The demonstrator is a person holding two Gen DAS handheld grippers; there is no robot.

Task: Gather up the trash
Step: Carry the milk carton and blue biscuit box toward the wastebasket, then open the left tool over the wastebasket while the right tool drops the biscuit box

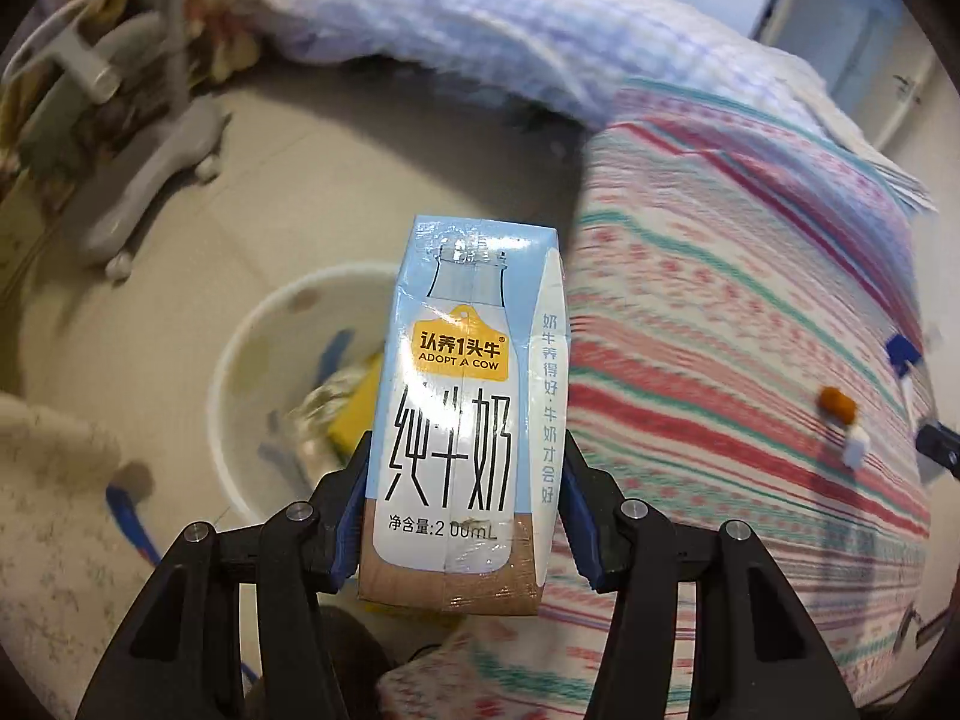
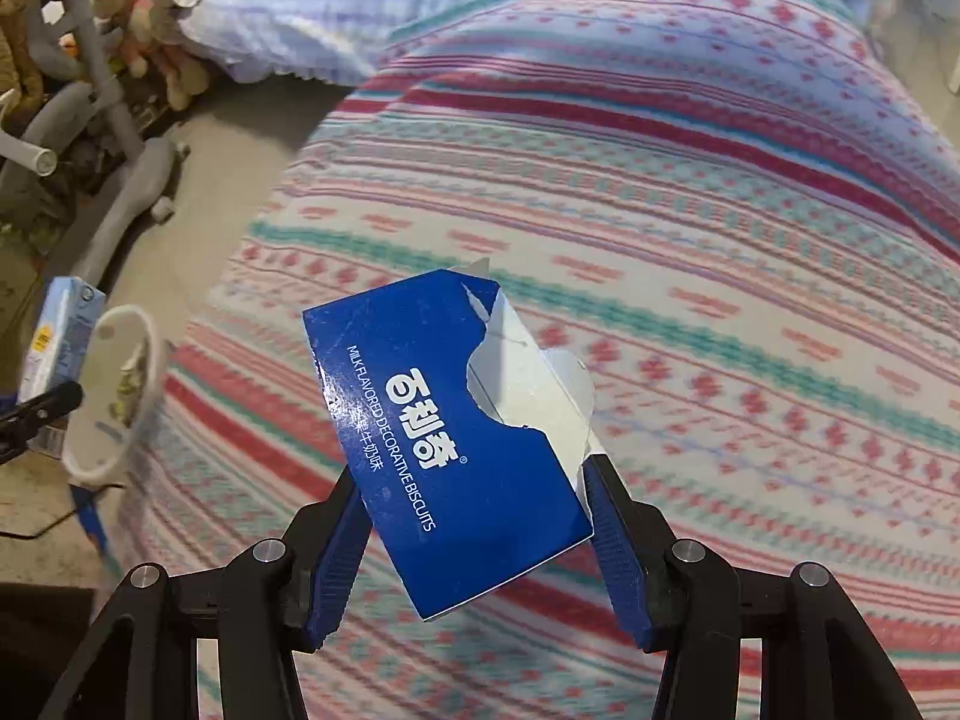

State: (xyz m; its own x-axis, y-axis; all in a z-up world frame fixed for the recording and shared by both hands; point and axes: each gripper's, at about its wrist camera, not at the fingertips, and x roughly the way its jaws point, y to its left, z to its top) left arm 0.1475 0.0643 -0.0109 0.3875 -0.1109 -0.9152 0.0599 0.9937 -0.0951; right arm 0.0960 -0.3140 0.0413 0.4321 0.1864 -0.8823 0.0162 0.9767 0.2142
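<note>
A: How does the left gripper (image 1: 462, 480) stand?

B: It points steeply down. Its jaws pinch a light blue milk carton (image 1: 465, 408) by both narrow sides, upright in the middle of the frame. The carton is a smooth rectangular box with a brown band at the bottom.

A: And what is under it?

B: A round white bin (image 1: 240, 372) on the pale floor, left of centre, with blurred trash inside.

A: The right gripper (image 2: 474, 483)?

B: Also tilted down, over the striped knitted blanket (image 2: 690, 192). Its jaws clamp a dark blue biscuit box (image 2: 444, 456), flat cardboard, tilted, torn open at the upper right so the silver inside shows. At the left edge I see the carton and the bin again
</note>
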